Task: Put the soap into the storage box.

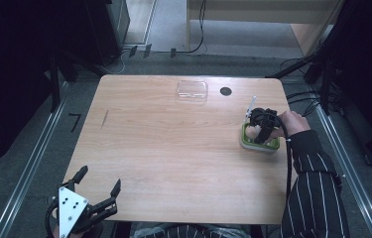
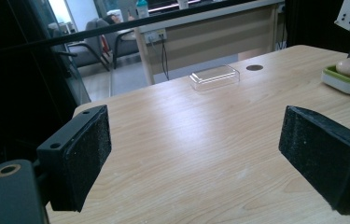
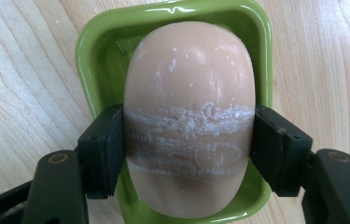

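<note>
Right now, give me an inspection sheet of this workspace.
Surface: wooden table, bare in the middle, with a round hole near the far edge.
Job's things: pinkish soap over a green dish at the table's right edge.
Clutter: clear lid at the far edge.
Grippers: right gripper shut on the soap's sides; left gripper open at the near left corner, holding nothing.
Cables: black cable along the right sleeve; more on the floor beyond.
Surroundings: dark room, floor rails, a desk behind.
</note>
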Motion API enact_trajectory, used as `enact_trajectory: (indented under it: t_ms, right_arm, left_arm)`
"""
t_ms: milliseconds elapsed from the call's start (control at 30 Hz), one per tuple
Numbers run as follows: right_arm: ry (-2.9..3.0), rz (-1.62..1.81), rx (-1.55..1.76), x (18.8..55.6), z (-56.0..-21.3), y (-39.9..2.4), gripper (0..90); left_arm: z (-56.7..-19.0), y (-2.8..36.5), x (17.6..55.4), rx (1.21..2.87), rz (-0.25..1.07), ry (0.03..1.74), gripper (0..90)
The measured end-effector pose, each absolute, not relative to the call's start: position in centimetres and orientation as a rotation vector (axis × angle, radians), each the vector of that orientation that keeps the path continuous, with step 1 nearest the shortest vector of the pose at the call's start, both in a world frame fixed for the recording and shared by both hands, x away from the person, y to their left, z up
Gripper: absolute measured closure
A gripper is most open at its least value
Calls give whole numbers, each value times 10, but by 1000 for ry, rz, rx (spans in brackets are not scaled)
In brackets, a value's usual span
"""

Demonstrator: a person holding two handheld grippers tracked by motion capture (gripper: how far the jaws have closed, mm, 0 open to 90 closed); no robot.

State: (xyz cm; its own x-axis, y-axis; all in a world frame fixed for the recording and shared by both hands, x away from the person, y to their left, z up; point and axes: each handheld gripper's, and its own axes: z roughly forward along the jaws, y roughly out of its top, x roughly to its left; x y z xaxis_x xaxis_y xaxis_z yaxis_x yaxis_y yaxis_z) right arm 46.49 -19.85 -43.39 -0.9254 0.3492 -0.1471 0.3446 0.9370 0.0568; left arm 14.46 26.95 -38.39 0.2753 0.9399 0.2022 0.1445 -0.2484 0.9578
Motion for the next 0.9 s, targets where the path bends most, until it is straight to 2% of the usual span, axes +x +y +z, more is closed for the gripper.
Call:
enact_trajectory:
  t_ms: [900]
  right_arm:
    - [2947,-11,533,469,-445,-204,339]
  left_arm:
    - [-384,269,145,1628,1081,1016,96]
